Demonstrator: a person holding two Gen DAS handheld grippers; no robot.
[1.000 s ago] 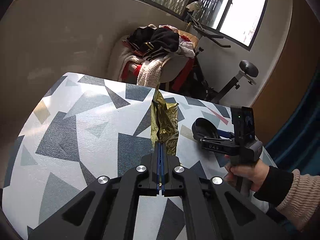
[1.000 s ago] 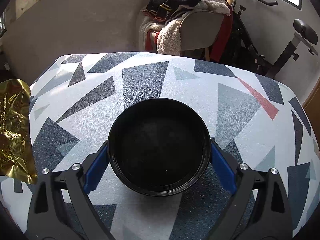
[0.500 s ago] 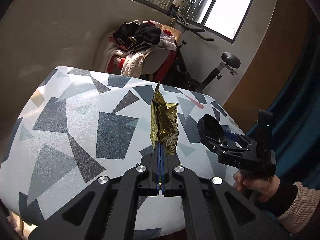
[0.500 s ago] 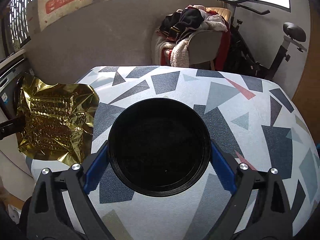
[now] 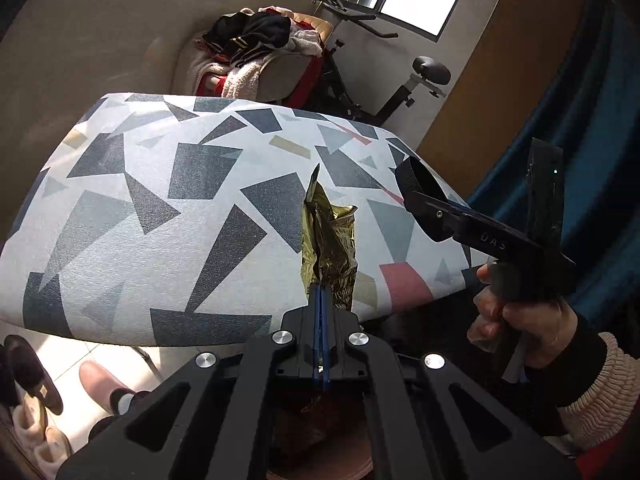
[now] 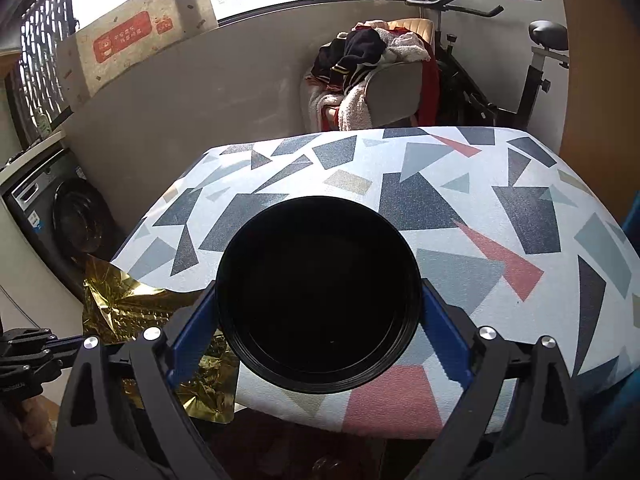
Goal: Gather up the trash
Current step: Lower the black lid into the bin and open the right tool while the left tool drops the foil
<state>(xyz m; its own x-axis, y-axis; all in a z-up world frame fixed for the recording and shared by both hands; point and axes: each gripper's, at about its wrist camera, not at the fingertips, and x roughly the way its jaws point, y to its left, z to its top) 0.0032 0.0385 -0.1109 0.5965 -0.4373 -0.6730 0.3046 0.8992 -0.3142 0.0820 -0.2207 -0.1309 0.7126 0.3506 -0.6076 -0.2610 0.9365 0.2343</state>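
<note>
While the left tool (image 5: 321, 300) is pressed together on the lower edge of a gold foil wrapper (image 5: 329, 240), the wrapper is held upright, its long axis running from the tool's tip up toward the middle of the frame. In the right wrist view the same wrapper (image 6: 120, 304) is seen at lower left, just beside the black bowl (image 6: 318, 300), which fills the centre and is pinched across its width by the right tool (image 6: 319, 322). The bowl's open mouth is turned toward that camera. Seen from the left wrist, the bowl (image 5: 416, 190) lies right of the wrapper, near but apart. Both are held off the near edge of the patterned bench (image 5: 168, 200). Judged from this, the left tool is nearer the wrapper, and a rightward move would bring it to the bowl.
</note>
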